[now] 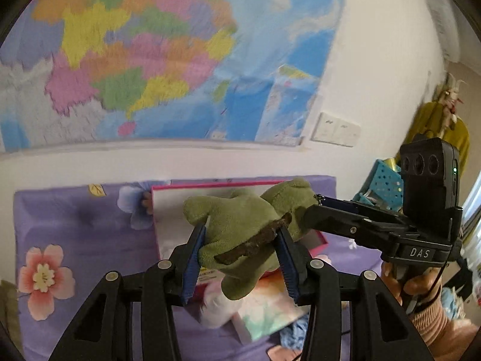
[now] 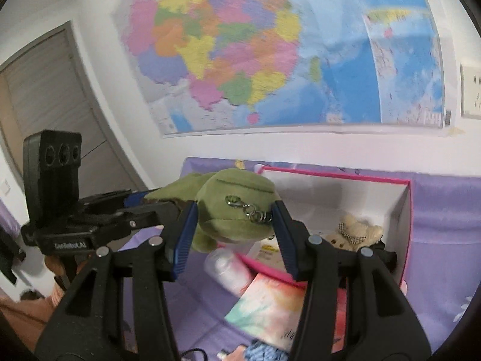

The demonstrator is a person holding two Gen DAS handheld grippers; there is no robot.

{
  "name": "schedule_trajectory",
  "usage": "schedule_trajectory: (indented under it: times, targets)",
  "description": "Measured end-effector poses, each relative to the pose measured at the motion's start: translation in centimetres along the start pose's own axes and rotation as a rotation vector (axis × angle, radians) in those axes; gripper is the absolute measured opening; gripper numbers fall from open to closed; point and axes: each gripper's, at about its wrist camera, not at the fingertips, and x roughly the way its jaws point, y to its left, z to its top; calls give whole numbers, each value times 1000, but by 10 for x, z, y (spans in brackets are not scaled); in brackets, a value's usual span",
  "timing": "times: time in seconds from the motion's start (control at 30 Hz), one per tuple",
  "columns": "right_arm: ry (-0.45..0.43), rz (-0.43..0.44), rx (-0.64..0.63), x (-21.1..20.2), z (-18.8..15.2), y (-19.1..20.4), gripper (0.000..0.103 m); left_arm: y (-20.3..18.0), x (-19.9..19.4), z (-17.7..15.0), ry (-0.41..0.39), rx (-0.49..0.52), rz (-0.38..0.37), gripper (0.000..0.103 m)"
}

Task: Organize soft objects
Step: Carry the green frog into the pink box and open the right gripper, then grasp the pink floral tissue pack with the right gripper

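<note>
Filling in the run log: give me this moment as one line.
stage: carry | both grippers shut on green plush toy | toy held above bed | pink box open, teddy bear inside

A big coloured wall map (image 2: 270,51) fills the upper frame on a white wall (image 1: 360,60). A grey door (image 2: 45,96) stands at left, a socket plate (image 1: 335,128) at right. A purple flowered sheet (image 1: 75,225) spreads below.

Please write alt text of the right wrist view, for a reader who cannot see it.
Both grippers, right gripper and left gripper, pinch a green plush toy above a purple floral bedsheet. Behind it, an open pink box holds a beige teddy bear.
</note>
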Motion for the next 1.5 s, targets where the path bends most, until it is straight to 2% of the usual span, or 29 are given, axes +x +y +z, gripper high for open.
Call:
schedule_trajectory:
  times: [0.43, 0.53, 0.67, 0.83, 0.9, 1.0, 1.07, 1.17, 1.3, 1.5]
  targets:
    - [118, -104, 146, 88, 0, -71, 53, 46, 100, 10, 168, -35, 73, 47]
    - [134, -80, 162, 101, 2, -78, 53, 54, 117, 15, 194, -33, 119, 46]
    - [153, -117, 143, 110, 5, -74, 53, 69, 128, 16, 207, -80, 178, 46]
    - [161, -98, 146, 94, -3, -74, 53, 72, 104, 8, 151, -102, 168, 46]
    - [158, -66, 158, 81, -7, -73, 53, 69, 88, 4, 118, -94, 170, 46]
    - [132, -24, 154, 53, -11, -65, 53, 57, 52, -4, 55, -80, 153, 48]
    - [114, 25, 148, 30, -14, -57, 53, 48, 32, -11, 27, -66, 149, 49]
    - [98, 53, 107, 2, -21, -42, 53, 32, -1, -27, 0, -40, 120, 50]
    - [113, 88, 61, -24, -37, -25, 53, 15, -27, -54, 1, -24, 39, 52]
    - [174, 169, 8, -48, -72, 1, 53, -4, -51, -116, 81, -10, -27, 52]
